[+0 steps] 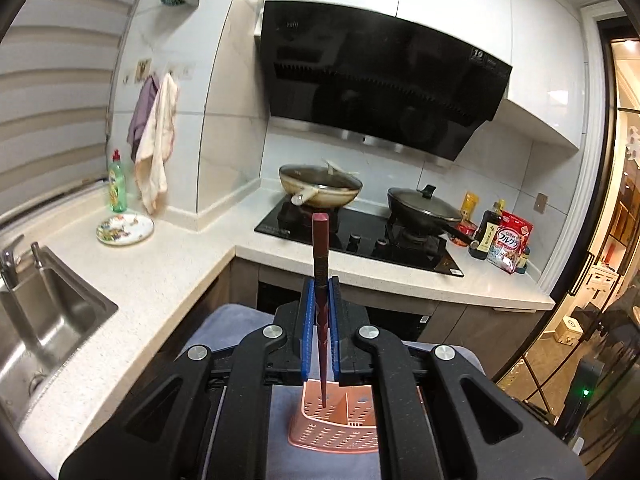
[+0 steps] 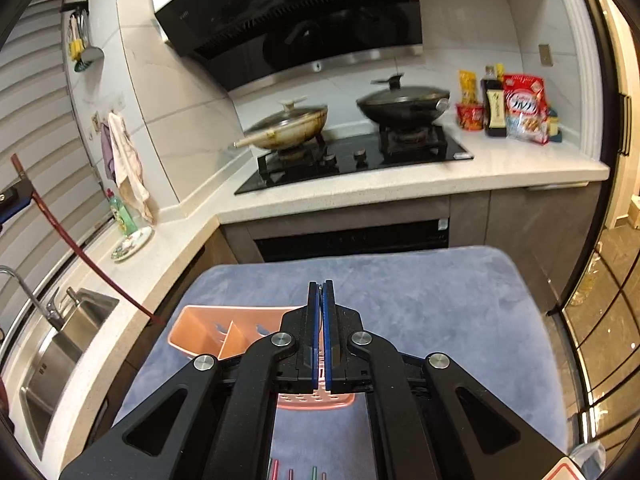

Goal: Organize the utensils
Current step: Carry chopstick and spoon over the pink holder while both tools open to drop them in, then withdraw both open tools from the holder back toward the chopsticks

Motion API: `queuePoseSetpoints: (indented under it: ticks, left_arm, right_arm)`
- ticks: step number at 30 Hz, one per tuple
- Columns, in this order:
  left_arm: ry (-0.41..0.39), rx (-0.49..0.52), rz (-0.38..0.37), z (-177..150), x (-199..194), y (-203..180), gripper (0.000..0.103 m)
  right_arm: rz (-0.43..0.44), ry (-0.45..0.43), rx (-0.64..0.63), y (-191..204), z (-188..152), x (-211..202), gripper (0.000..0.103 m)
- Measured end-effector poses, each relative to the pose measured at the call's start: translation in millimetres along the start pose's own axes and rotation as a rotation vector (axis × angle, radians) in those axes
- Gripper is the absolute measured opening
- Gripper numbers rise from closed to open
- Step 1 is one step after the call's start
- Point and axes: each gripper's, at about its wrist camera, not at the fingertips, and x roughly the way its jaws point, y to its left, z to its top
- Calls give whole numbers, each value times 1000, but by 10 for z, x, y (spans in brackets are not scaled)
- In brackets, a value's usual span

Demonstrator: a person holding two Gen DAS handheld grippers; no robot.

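Note:
My left gripper (image 1: pixel 320 280) is shut on a dark red chopstick (image 1: pixel 321 248). The chopstick stands nearly upright between the blue pads, its thin tip hanging over the pink slotted utensil caddy (image 1: pixel 340 420). In the right wrist view the same chopstick (image 2: pixel 80 248) slants down from the left gripper (image 2: pixel 16 196) at the left edge, its tip just left of the caddy (image 2: pixel 208 328). My right gripper (image 2: pixel 321 286) is shut above the caddy's near end, with nothing visible between its pads. The caddy lies on a blue-grey mat (image 2: pixel 420 300). Several coloured chopstick ends (image 2: pixel 292 474) show at the bottom edge.
A steel sink (image 2: pixel 60 352) with a tap is at the left. A patterned plate (image 1: pixel 125 229) and green dish soap (image 1: pixel 117 186) stand on the white counter. Two lidded pans (image 2: pixel 288 124) (image 2: pixel 404 106) sit on the black hob. Bottles and a cereal bag (image 2: pixel 522 110) are at the right.

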Motion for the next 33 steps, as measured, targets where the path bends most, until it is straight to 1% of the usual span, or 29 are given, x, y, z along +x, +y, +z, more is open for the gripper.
queuePoseSetpoints:
  ticks: [1, 6, 9, 11, 14, 15, 16, 18, 19, 20, 21, 22, 23, 25, 27, 29, 33]
  left_arm:
    - [16, 0, 5, -48, 119, 6, 7]
    - [78, 3, 19, -306, 456, 62, 7]
    - [111, -4, 20, -438, 556, 93, 7]
    - [138, 2, 33, -515, 631, 105, 7]
    - [137, 14, 66, -581, 620, 117, 8]
    - [136, 19, 77, -591, 597, 120, 12]
    - [140, 22, 84, -599, 570, 130, 20]
    - [141, 14, 87, -612, 487, 166, 28]
    - [141, 14, 89, -619, 441, 176, 34]
    - [141, 14, 94, -631, 380, 193, 38]
    - [139, 15, 98, -644, 330, 209, 44]
    - [139, 16, 106, -675, 244, 236, 52]
    - [140, 17, 113, -703, 182, 257, 55]
    - [143, 17, 124, -799, 27, 309, 66]
    - [157, 27, 136, -907, -89, 339, 66]
    - [182, 47, 153, -1081, -221, 373, 66]
    - [230, 81, 181, -1435, -424, 409, 66]
  right_arm:
    - [-1, 11, 2, -12, -21, 58, 2]
    - [1, 70, 19, -92, -147, 328, 2]
    - [3, 98, 27, -121, -228, 424, 4]
    - [-1, 92, 23, -118, -260, 413, 5]
    - [-7, 86, 22, -108, -250, 359, 9]
    - [-7, 81, 27, -112, -245, 327, 13]
    - [-6, 73, 34, -125, -241, 274, 20]
    - [-6, 55, 42, -142, -235, 160, 30]
    - [-6, 48, 43, -149, -233, 95, 31]
    - [-8, 39, 39, -146, -246, 2, 32]
    - [-11, 34, 34, -145, -258, -62, 34]
    - [-14, 27, 27, -138, -287, -153, 37]
    - [-17, 20, 21, -135, -323, -241, 39]
    - [-23, 11, 15, -142, -406, -394, 45]
    - [-27, 10, 8, -145, -514, -536, 47]
    - [-33, 13, -1, -137, -636, -656, 48]
    - [-29, 40, -19, -112, -976, -901, 49]
